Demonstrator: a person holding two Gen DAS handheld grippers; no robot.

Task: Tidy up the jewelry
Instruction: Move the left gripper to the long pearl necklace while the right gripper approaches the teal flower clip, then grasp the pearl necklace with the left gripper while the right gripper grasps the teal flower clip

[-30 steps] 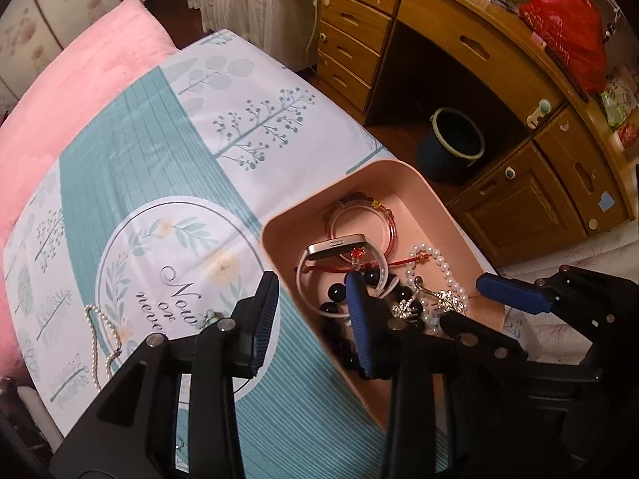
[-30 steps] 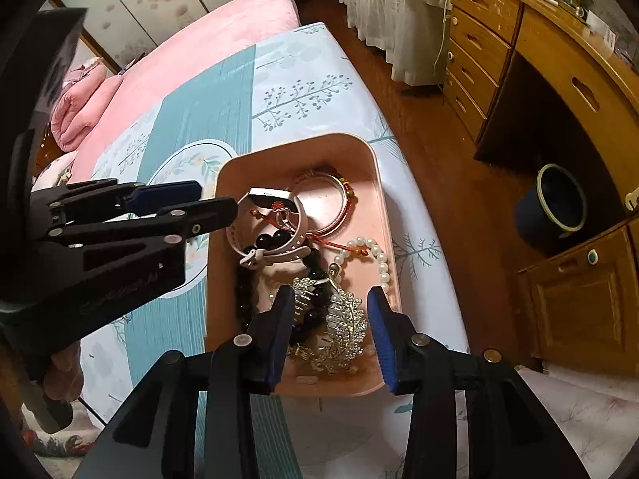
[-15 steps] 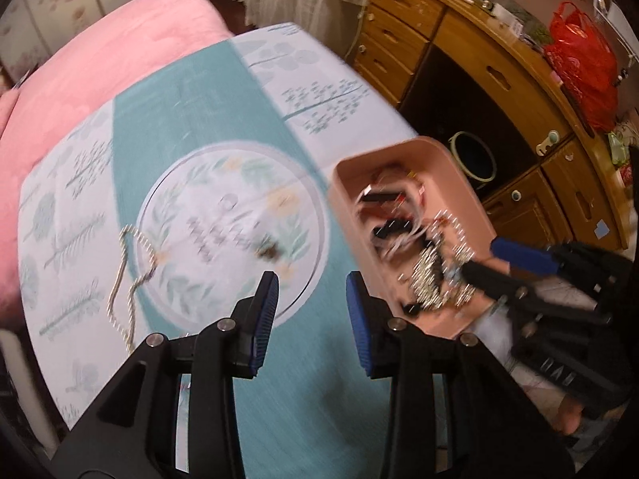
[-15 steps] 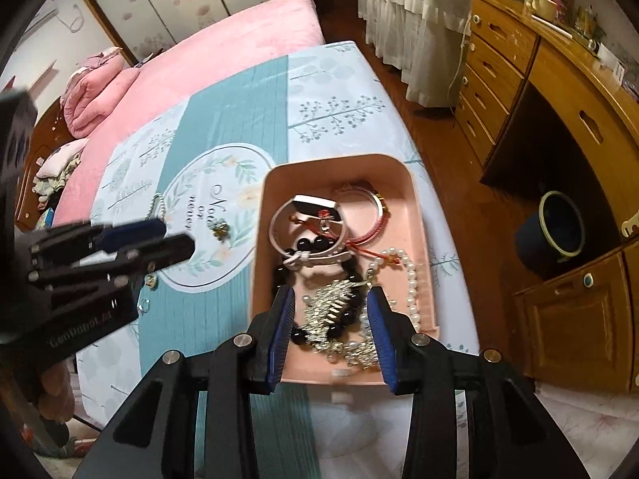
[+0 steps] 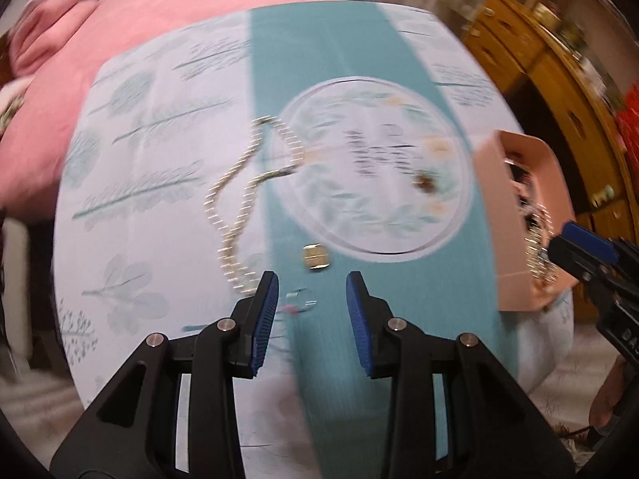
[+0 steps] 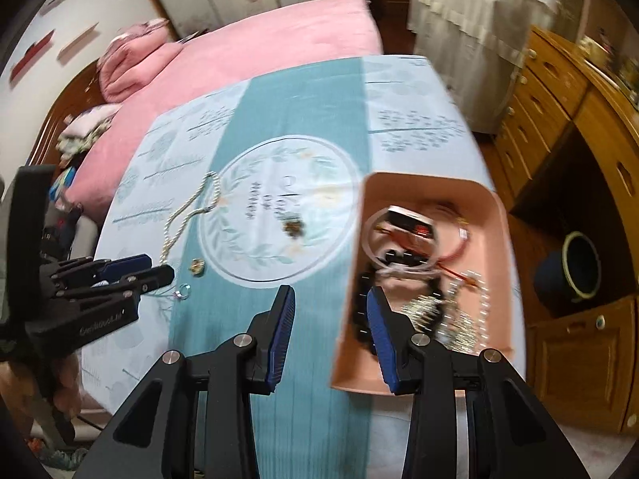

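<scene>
A pink tray [image 6: 501,239] holding a watch, bracelets, beads and a hair comb sits at the right of a teal and white cloth [image 6: 319,119]; it also shows in the left wrist view [image 5: 491,199]. A pearl necklace [image 5: 235,199], a small gold piece [image 5: 316,257], a clear ring [image 5: 297,299] and a brooch [image 5: 427,183] lie loose on the cloth. My left gripper [image 5: 311,313] is open and empty, just short of the ring. My right gripper [image 6: 329,335] is open and empty, over the tray's left wall.
A pink bedspread [image 6: 259,52] lies beyond the cloth. A wooden desk with drawers [image 6: 559,119] stands at the right, with a dark bucket [image 6: 575,267] under it. The cloth drops off at its near and right edges.
My left gripper has swung left, away from the tray, to the loose pieces on the cloth. My right gripper has pulled back and left, from over the tray's contents to its left wall.
</scene>
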